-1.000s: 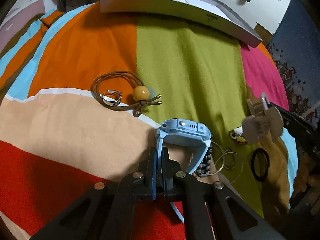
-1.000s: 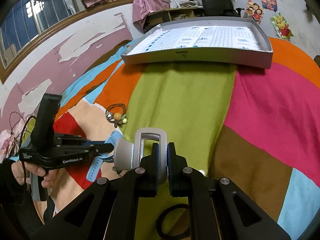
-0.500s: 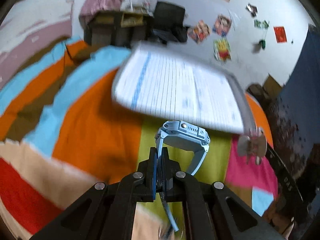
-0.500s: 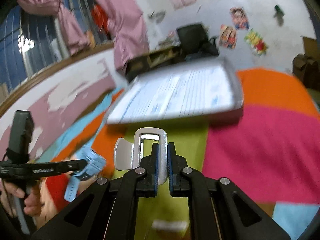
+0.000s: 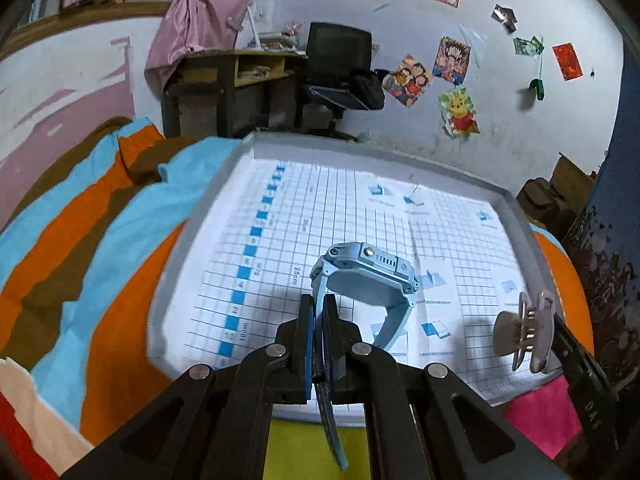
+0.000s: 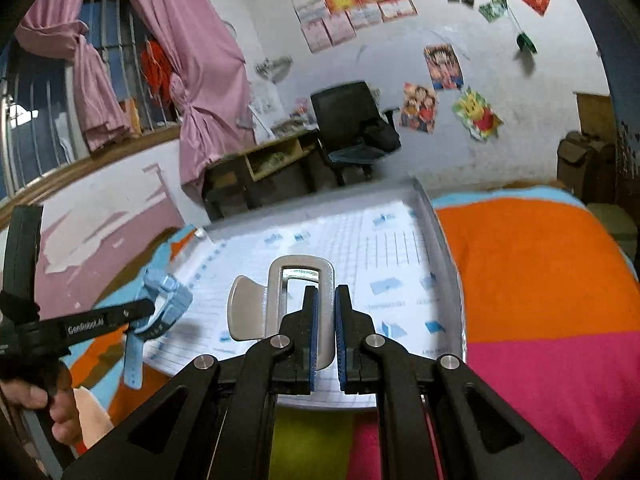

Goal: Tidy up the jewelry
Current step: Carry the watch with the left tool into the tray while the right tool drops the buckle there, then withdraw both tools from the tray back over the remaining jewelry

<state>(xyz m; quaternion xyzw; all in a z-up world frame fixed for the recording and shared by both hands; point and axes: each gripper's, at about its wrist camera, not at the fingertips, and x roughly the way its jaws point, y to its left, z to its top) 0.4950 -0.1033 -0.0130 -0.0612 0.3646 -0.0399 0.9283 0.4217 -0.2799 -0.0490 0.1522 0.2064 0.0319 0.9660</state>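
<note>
My left gripper (image 5: pixel 319 304) is shut on the strap of a light blue watch (image 5: pixel 370 276) and holds it above the near part of a grey tray (image 5: pixel 172 276) lined with gridded paper. My right gripper (image 6: pixel 324 300) is shut on a silver hair claw clip (image 6: pixel 280 300), held over the same tray (image 6: pixel 444 276). The clip also shows at the right of the left wrist view (image 5: pixel 524 332). The watch and left gripper show at the left of the right wrist view (image 6: pixel 160 304).
The tray lies on a bed with a striped cover of orange, blue, brown, green and pink (image 5: pixel 92 264). Behind the bed are a dark desk (image 5: pixel 240 80), a black office chair (image 5: pixel 340 64) and a white wall with posters.
Both grippers rose from the bed cover and moved forward, carrying the watch and the clip over the tray. The cord bracelet, rings and hair tie have dropped out of view.
</note>
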